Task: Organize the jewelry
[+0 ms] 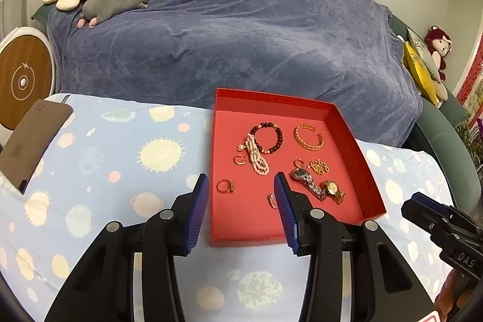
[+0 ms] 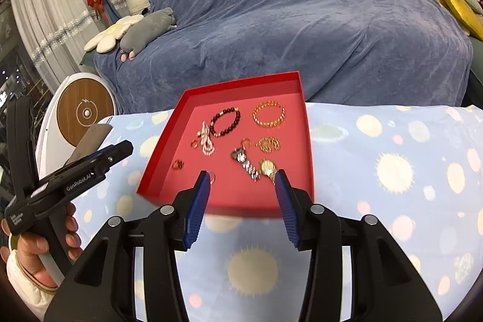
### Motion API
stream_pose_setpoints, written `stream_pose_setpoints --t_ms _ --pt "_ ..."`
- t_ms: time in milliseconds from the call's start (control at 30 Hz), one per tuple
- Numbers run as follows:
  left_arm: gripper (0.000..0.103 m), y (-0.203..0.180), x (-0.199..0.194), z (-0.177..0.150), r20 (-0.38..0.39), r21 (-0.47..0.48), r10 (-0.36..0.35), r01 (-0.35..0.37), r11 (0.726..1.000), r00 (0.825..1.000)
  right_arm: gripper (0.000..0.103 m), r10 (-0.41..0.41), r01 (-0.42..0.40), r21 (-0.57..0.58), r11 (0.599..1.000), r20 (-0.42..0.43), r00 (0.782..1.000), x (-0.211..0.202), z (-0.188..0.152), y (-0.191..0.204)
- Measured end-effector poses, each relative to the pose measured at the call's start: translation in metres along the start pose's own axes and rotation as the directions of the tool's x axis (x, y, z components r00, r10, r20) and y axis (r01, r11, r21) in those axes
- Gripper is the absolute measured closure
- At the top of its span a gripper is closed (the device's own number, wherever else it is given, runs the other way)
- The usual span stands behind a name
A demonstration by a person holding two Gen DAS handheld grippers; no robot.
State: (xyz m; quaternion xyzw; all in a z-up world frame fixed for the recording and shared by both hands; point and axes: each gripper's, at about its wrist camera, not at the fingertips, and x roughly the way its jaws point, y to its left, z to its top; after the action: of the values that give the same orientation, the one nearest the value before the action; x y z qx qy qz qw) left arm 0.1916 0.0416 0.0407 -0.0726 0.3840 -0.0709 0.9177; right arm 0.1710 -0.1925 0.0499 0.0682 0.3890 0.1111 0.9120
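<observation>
A shallow red tray [image 1: 356,138] [image 2: 163,141] lies on a pale blue planet-print cloth. In it are a dark bead bracelet [image 1: 268,138] [image 2: 225,121], a pearl strand [image 1: 256,156] [image 2: 206,141], an amber bracelet [image 1: 308,137] [image 2: 268,114], a gold brooch [image 1: 318,167] [image 2: 268,144], a silver watch [image 1: 308,182] [image 2: 247,164], a gold watch [image 1: 332,189] [image 2: 267,167] and several small rings [image 1: 225,186]. My left gripper [image 1: 241,181] hovers open over the tray's near left part, nothing between its fingers. My right gripper [image 2: 241,177] hangs open over the tray's near edge, empty.
A sofa under a blue throw [image 1: 235,26] rises behind the table, with plush toys [image 1: 117,2] and cushions [image 1: 421,71]. A round white-and-wood device [image 1: 24,77] stands at the left. A brown card [image 1: 30,141] lies on the cloth's left edge. A hand [image 2: 39,255] holds the left gripper's handle.
</observation>
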Motion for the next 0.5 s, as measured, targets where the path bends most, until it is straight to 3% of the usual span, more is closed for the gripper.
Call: stream_pose_setpoints --t_ms 200,333,500 --pt "0.06 -0.011 -0.026 -0.036 0.016 0.008 0.01 -0.01 1.0 1.0 0.049 -0.018 0.018 -0.009 1.0 0.006 1.0 -0.026 -0.032 0.005" --pt "0.06 -0.021 -0.031 -0.055 0.028 0.044 0.062 -0.064 0.997 0.998 0.049 -0.031 0.031 0.009 0.999 0.008 0.999 -0.032 -0.048 0.005" --pt "0.06 -0.021 -0.025 -0.069 0.001 0.019 0.058 -0.058 0.998 0.998 0.049 -0.045 0.045 -0.009 0.999 -0.015 0.999 -0.022 -0.062 0.013"
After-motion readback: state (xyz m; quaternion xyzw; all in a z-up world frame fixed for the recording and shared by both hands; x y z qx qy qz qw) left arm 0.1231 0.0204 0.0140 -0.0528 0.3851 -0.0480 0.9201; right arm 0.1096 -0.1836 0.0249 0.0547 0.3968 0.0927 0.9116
